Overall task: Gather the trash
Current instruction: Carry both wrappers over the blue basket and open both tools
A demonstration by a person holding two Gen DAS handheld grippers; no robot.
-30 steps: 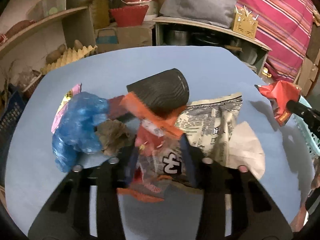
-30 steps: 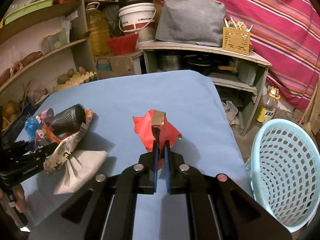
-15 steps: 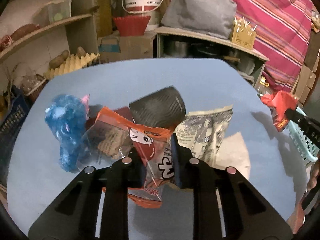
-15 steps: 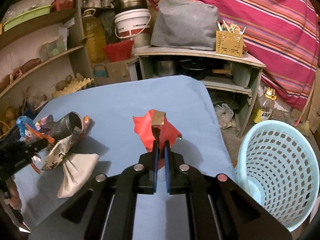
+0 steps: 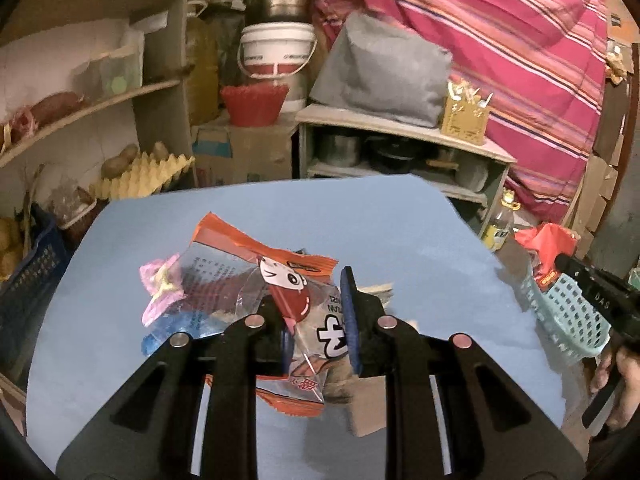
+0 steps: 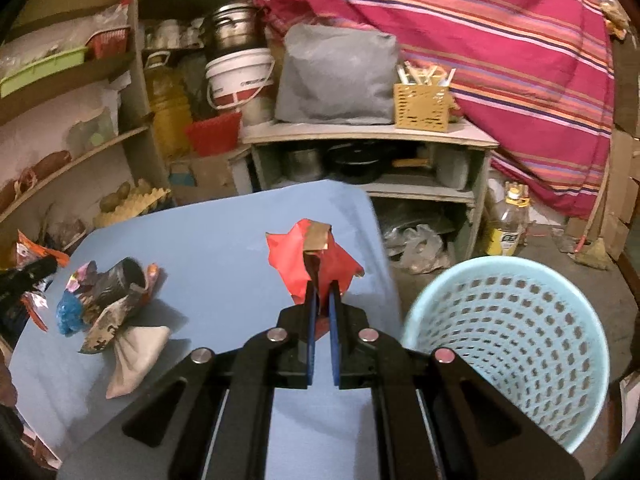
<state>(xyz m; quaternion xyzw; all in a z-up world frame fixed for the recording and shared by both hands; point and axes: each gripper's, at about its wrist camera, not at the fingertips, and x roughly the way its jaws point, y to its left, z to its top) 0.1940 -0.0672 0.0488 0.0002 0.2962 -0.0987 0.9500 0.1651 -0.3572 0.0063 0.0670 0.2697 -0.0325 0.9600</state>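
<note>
**A:** Between my right gripper [image 6: 321,300] pads, clamped tight, hangs the red wrapper [image 6: 316,266]; the blue basket [image 6: 516,344] sits just right of it, below.

**B:** And your left?

**A:** My left gripper [image 5: 316,320] pinches the orange snack packet [image 5: 296,300], farther off. Only the right view shows the basket's mouth.

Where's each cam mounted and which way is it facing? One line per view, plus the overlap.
Left wrist: on the left claw, angled down over the blue table toward cluttered shelves; its black fingers grip an orange-and-clear snack wrapper; a hand shows lower right.
Right wrist: on the right claw, facing the same shelves and the pale blue perforated plastic basket; its shut fingers pinch a crumpled red wrapper.
Shared: table, basket, red wrapper, white bucket; each view catches the other claw.
</note>
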